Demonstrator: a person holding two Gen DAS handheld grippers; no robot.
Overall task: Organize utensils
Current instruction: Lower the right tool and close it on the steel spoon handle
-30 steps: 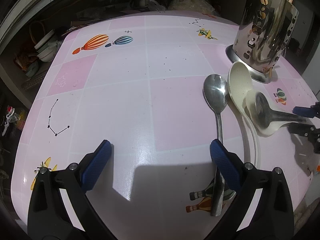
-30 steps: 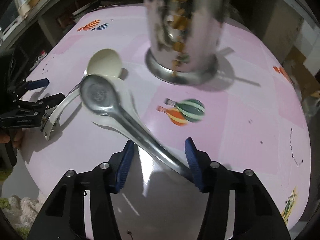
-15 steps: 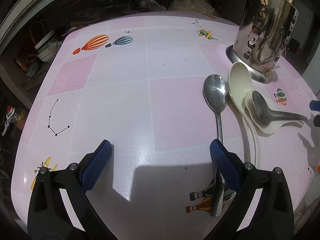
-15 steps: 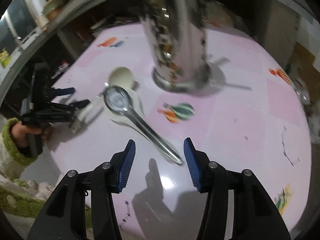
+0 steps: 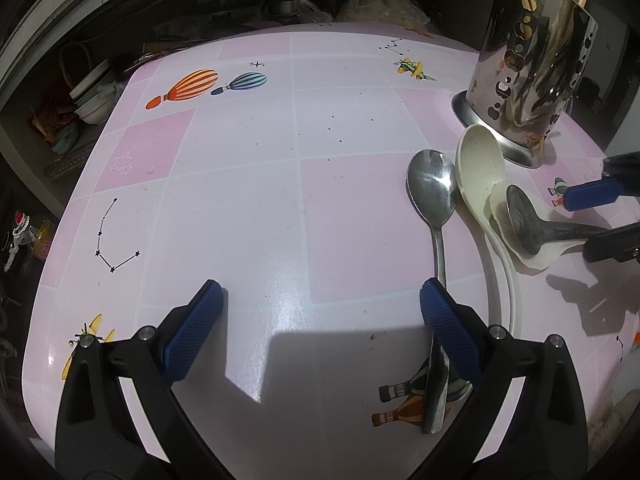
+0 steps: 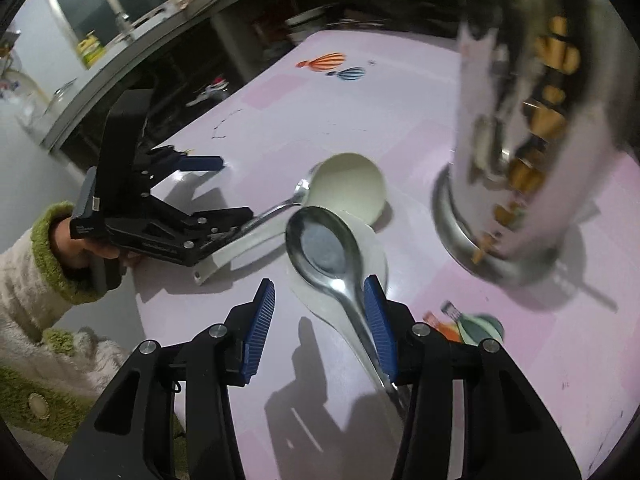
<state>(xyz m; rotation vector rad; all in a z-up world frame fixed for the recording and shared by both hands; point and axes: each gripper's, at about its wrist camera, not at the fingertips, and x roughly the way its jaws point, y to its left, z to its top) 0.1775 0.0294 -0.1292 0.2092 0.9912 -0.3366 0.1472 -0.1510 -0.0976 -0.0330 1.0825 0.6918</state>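
The right gripper [image 6: 318,294] has its jaws closing around the handle of the dark metal spoon [image 6: 324,246], which lies in a cream spoon [image 6: 374,258] beside the perforated steel holder [image 6: 532,132]. The left gripper [image 5: 320,300] hangs wide open, empty, above the pink desk [image 5: 240,200], with a long steel spoon [image 5: 432,192] by its right jaw.

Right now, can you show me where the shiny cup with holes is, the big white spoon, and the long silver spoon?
shiny cup with holes [image 5: 532,76], left wrist view, on its side wall
big white spoon [image 5: 480,166], left wrist view, inside its bowl
long silver spoon [image 5: 431,188], left wrist view, inside its bowl
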